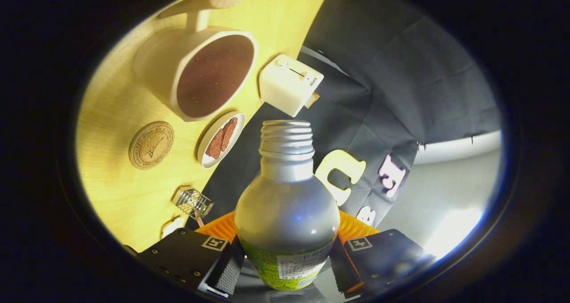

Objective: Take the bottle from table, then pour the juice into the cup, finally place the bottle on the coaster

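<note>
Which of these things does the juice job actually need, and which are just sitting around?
Needed:
- bottle, uncapped, gripped between the tongs
- cup, just beyond the bottle's mouth
- coaster, beside the cup

Sitting around:
- white toaster
- small dish with two reddish slices
- little wire rack

The claw has two blocky finger housings, one left, one right. Each housing carries a small square tag printed with a coded marker and a few small round screws. The inner pad faces show a fine gridded texture.
</note>
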A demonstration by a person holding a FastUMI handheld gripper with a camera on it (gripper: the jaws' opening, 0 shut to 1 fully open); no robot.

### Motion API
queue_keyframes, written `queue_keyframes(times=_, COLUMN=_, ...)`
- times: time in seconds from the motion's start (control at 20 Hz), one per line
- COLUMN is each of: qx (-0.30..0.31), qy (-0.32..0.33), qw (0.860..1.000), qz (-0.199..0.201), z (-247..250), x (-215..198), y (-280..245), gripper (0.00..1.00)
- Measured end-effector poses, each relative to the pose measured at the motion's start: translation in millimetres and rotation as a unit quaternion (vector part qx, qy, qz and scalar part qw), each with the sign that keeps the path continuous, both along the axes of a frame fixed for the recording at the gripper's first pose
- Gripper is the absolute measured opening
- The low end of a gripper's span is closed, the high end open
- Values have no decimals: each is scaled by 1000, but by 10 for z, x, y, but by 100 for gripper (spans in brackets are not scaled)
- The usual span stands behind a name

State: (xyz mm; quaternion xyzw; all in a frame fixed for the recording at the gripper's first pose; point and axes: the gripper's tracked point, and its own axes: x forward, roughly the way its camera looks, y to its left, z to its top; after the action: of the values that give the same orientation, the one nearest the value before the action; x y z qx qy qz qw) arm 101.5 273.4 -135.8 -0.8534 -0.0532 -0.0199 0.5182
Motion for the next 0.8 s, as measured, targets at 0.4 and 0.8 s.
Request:
queue_keyframes(times=0.4, qx=156, qy=5, qw=988, qz=-20, z=-53, x=10, y=-262, gripper=81)
queue_keyframes(times=0.8, qx=299, qy=18, qw=953, qz=-50, z=-185, x=108, y=-473, gripper=81)
